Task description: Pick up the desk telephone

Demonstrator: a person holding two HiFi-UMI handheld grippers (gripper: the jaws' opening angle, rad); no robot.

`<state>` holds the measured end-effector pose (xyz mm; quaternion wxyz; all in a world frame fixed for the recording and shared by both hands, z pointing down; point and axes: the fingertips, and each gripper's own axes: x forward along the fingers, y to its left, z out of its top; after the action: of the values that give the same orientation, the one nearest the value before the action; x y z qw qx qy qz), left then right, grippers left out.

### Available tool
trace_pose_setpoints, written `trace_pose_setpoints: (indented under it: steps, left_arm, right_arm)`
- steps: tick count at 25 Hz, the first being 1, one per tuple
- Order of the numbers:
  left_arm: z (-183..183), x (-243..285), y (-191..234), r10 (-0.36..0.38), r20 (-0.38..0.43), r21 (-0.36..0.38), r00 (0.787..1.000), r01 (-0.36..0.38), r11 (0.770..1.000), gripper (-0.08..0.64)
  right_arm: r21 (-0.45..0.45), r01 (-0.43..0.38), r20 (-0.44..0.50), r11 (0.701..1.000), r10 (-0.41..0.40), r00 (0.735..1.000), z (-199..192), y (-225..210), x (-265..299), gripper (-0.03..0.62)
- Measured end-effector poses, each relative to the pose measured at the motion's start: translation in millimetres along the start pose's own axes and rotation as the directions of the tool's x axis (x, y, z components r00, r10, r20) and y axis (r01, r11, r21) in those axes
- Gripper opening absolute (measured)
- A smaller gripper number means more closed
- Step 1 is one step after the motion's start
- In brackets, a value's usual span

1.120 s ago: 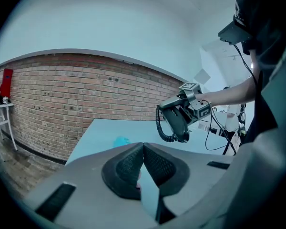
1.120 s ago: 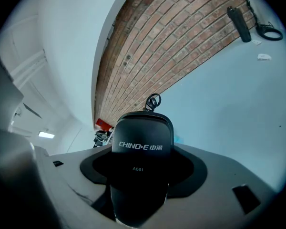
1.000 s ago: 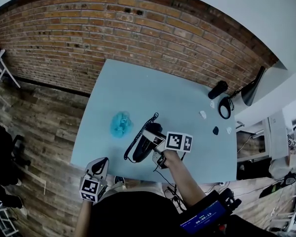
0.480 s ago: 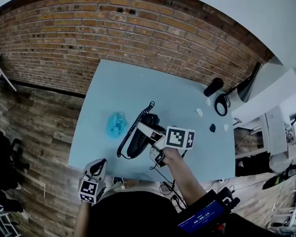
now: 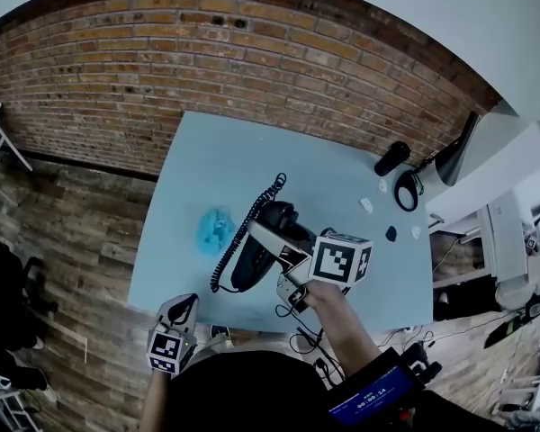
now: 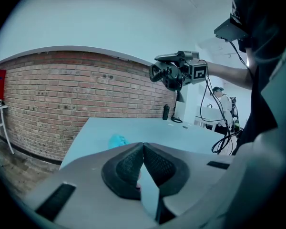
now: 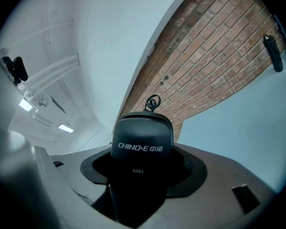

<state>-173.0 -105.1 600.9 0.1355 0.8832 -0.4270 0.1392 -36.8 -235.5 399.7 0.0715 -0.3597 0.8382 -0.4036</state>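
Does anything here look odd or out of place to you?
Only the desk telephone: it hangs tilted above the blue table, clamped in the right gripper, its coiled cord trailing. Nothing looks spilled or broken.

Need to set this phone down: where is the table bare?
Bare: the table's far half along the brick wall, left of the black cylinder, and the near left corner by the blue lump. Crowded: the right corner, with cylinder, cable loop and small bits.

Head view looks steeply down; 2 gripper views face across the same table (image 5: 234, 160).
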Motion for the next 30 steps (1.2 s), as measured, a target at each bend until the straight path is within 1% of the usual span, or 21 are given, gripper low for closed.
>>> trace_pose_setpoints:
  steps: [8, 10, 13, 15, 17, 19, 24, 27, 30]
  left_arm:
    - [2, 4, -5, -0.012, 0.003, 0.002, 1.000, 0.012, 1.000, 0.018]
    - [4, 3, -5, -0.009, 0.012, 0.001, 1.000, 0.009, 1.000, 0.018]
    - [11, 1, -5, -0.003, 0.046, -0.010, 0.999, 0.004, 1.000, 0.018]
    - [13, 1, -4, 0.000, 0.059, -0.025, 0.998, 0.001, 1.000, 0.018]
    - [12, 2, -2, -0.001, 0.055, -0.026, 0.998, 0.002, 1.000, 0.018]
    - [12, 2, -2, -0.009, 0.052, -0.022, 0.999, 0.010, 1.000, 0.018]
    - [11, -1, -2, -0.009, 0.056, -0.024, 0.998, 0.010, 1.000, 0.018]
    - [17, 1, 0, -0.009, 0.070, -0.027, 0.997, 0.011, 1.000, 0.018]
    - [23, 5, 1, -0.016, 0.082, -0.014, 0.997, 0.017, 1.000, 0.018]
  right_arm:
    - [-0.027, -0.045, 0.017, 0.999, 0.045, 0.999, 9, 25, -7, 0.293]
    - [-0.059, -0.044, 0.019, 0.997, 0.045, 0.999, 8, 28, -10, 0.293]
    - [-0.119, -0.055, 0.040, 0.991, 0.060, 0.997, 7, 30, -16, 0.293]
    - [-0.112, -0.069, 0.058, 0.991, 0.076, 0.995, 7, 29, -21, 0.293]
    - [-0.082, -0.072, 0.062, 0.994, 0.077, 0.995, 4, 26, -24, 0.293]
    - [-0.068, -0.051, 0.055, 0.996, 0.055, 0.997, -1, 22, -24, 0.293]
    - [-0.076, 0.016, 0.033, 0.997, -0.013, 0.999, -15, 3, -26, 0.293]
    - [-0.097, 0.054, 0.044, 0.994, -0.050, 0.998, -15, -9, -34, 0.293]
    - [-0.128, 0.083, 0.073, 0.988, -0.074, 0.995, -10, -13, -45, 0.293]
